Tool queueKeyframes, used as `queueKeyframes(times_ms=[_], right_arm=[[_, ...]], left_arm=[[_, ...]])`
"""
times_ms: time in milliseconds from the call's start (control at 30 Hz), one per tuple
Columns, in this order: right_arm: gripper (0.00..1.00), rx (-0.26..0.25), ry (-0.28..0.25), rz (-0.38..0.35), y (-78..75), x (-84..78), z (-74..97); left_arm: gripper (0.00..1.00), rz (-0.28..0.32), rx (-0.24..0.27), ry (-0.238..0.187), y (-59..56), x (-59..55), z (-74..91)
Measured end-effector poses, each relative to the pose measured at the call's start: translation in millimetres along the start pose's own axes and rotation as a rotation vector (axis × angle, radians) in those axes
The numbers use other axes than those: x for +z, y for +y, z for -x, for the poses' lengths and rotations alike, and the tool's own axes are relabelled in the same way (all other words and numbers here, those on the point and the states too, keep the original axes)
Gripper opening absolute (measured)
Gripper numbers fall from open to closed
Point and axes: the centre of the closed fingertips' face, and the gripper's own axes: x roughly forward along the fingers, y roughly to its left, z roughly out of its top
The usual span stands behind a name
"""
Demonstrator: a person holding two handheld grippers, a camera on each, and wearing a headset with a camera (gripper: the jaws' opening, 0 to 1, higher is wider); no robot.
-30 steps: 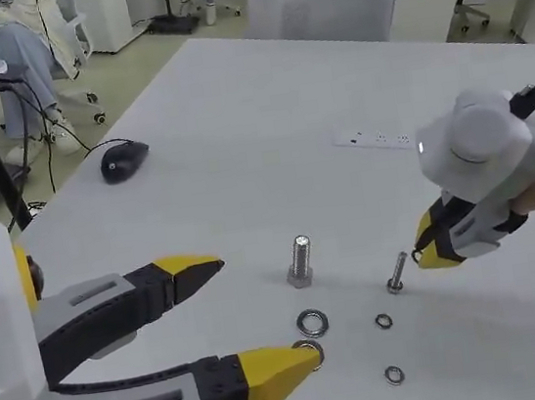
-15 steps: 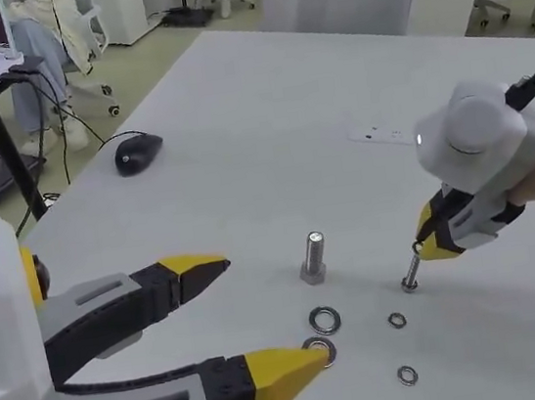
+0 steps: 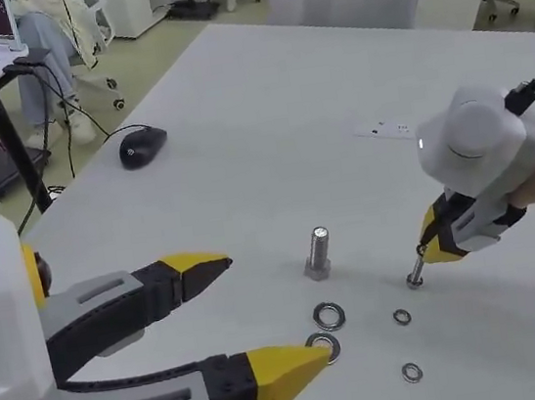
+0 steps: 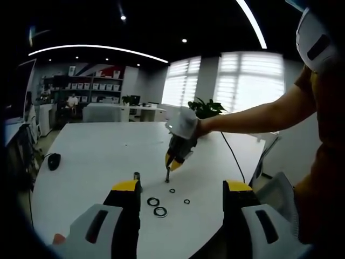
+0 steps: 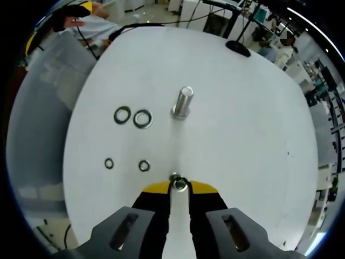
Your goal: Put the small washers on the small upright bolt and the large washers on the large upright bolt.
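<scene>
Head view: my left gripper (image 3: pixel 267 308), jaws spread and empty, its lower tip partly hiding one of two large washers (image 3: pixel 329 315); large bolt (image 3: pixel 320 252) upright just beyond; mouse (image 3: pixel 142 147) far back. Left gripper view: right gripper (image 4: pixel 173 161) over the table (image 4: pixel 97 156). Right gripper view: jaws clenched on the small bolt (image 5: pixel 179 184); two small washers (image 5: pixel 144 165) loose nearby.
</scene>
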Motion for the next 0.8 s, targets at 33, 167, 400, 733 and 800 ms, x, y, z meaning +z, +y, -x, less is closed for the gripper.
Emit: queueKeyframes(times_ms=[33, 167, 400, 733, 800], right_arm=[[0.12, 0.004, 0.0, -0.001, 0.5, 0.0, -1.5], [0.12, 0.012, 0.005, -0.001, 1.2, -2.5, -7.4], [0.12, 0.027, 0.006, -0.003, 2.4, -7.1, -20.6], [0.13, 0.044, 0.005, -0.013, 3.6, -11.6, -33.9], [0.13, 0.044, 0.001, -0.012, 3.4, -11.4, -35.8]], left_arm=[[0.61, 0.002, 0.001, -0.002, 0.2, 0.2, 0.2], [0.61, 0.003, 0.002, 0.001, 0.6, -0.5, -0.1], [0.61, 0.015, 0.003, 0.008, 2.6, -4.2, -3.8], [0.61, 0.026, 0.014, 0.002, 7.9, -4.2, -3.6], [0.6, 0.029, 0.013, 0.007, 8.1, -5.6, -3.3]])
